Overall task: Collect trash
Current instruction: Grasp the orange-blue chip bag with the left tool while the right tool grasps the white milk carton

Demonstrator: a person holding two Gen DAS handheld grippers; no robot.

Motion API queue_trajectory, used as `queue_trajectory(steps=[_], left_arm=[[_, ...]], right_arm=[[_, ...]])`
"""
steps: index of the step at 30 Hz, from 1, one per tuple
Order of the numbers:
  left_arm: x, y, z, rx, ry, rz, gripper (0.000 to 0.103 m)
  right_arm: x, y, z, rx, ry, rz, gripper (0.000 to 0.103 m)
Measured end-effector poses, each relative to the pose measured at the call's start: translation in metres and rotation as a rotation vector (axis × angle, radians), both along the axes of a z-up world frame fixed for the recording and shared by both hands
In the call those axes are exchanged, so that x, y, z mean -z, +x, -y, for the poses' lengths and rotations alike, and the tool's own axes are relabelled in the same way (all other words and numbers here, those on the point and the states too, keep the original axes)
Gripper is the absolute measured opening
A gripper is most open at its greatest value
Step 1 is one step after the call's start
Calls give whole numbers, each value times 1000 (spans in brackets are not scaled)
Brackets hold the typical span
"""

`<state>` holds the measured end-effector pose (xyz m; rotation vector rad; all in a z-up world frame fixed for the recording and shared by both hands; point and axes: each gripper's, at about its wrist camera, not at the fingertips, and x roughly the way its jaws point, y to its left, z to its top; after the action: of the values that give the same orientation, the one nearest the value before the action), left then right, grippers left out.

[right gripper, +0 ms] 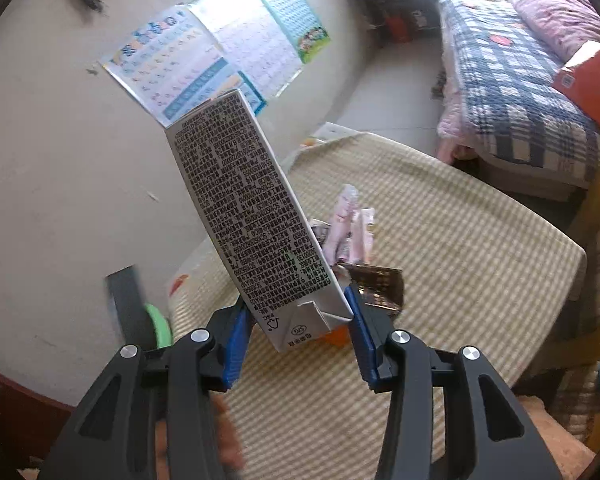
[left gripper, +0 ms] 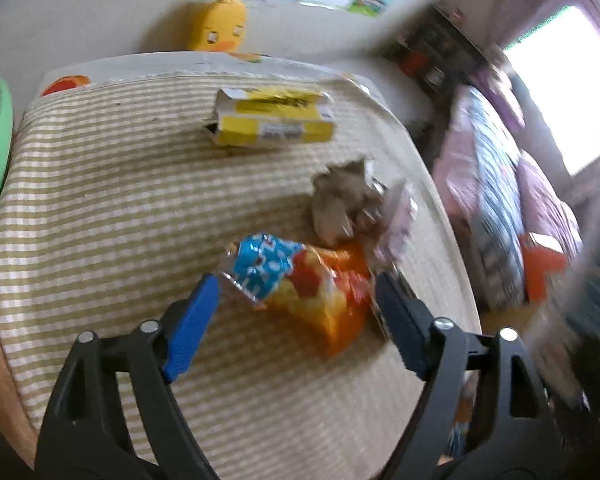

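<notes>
Aloft, right fingers [right gripper: 300,332] clamping text-covered carton [right gripper: 244,216]; left fingers [left gripper: 296,304] wide, empty.

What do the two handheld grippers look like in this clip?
Both match: the left gripper and right gripper have black plastic linkage arms with triangular cut-outs and silver pivot pins, ending in flat blue fingers. No cables, markings or sleeves show.

- We are in a home, in a lived-in bedroom.
- Beyond the right tongs [right gripper: 298,334] and off to their right we see a bed [right gripper: 512,100] with a checked quilt and a pink pillow [right gripper: 564,20].
- Past them on the left, learning charts [right gripper: 216,56] hang on the wall.
- Ahead of the left tongs [left gripper: 296,312], a yellow duck toy [left gripper: 220,24] sits behind the cloth-covered worktop [left gripper: 100,200].
</notes>
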<state>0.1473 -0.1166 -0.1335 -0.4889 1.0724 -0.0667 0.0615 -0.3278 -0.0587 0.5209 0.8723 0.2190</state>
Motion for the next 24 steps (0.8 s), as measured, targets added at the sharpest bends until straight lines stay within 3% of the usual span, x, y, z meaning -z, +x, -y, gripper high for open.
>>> queue_trajectory(steps=[3, 5, 7, 9, 13, 18, 20, 22, 24], left_arm=[[13, 14, 5, -23, 40, -38, 82], [30, 25, 8, -17, 52, -114, 82], [37, 26, 3, -35, -3, -127, 80], [35, 25, 1, -26, -37, -128, 71], [27, 20, -7, 56, -35, -144, 60], [22, 2, -38, 97, -101, -189, 57], [16, -8, -47, 185, -116, -236, 57], [9, -21, -52, 244, -94, -237, 57], [-1, -36, -62, 300, -23, -215, 57]], right_arm=[[-2, -1, 2, -4, 28, 3, 43], [0, 0, 3, -7, 49, 3, 43], [1, 0, 4, -7, 54, 3, 43], [2, 0, 5, -1, 60, -2, 43], [6, 2, 7, 5, 85, -18, 43], [8, 4, 3, 0, 81, -31, 43], [9, 5, 1, -4, 81, -39, 44], [12, 6, -2, -12, 81, -51, 44], [14, 7, -7, -27, 74, -65, 44]])
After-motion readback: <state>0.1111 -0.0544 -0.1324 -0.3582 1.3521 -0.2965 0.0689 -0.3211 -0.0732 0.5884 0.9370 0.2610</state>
